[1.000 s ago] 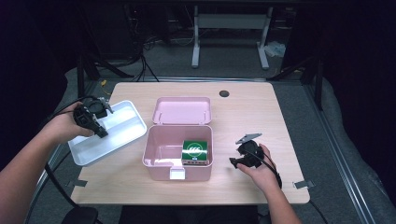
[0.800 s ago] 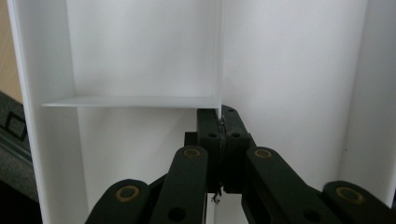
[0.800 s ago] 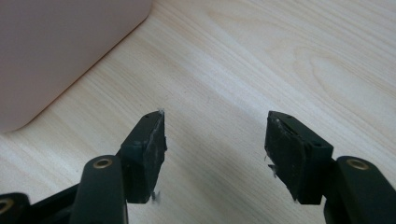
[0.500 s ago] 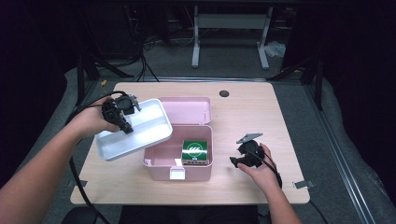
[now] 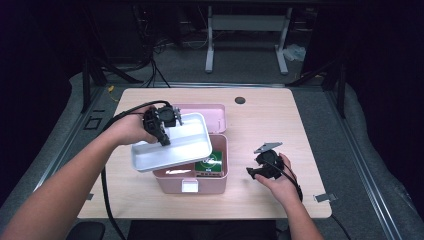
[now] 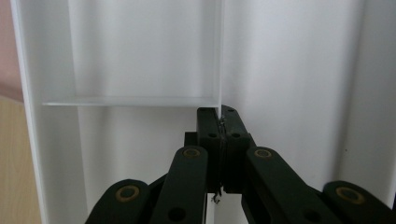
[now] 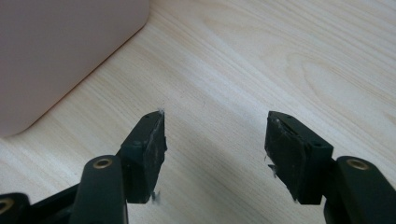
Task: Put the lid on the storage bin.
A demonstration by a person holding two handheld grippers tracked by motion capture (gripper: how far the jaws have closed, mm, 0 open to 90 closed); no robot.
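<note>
Gripping the inner divider wall of the white rectangular plastic tray (image 5: 172,144), our left claw (image 5: 161,134) holds it tilted over the open pink plastic box (image 5: 218,172); our right claw (image 7: 212,149) rests open on the light wooden table (image 5: 260,117), right of the box.

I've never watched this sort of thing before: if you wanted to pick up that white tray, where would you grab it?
Probably by a thin upright wall, from above. The white tray is wide, shallow and smooth, so only a narrow edge fits between two jaws. The left gripper is shut on the inner divider wall, holding the tray tilted over the pink box.
</note>
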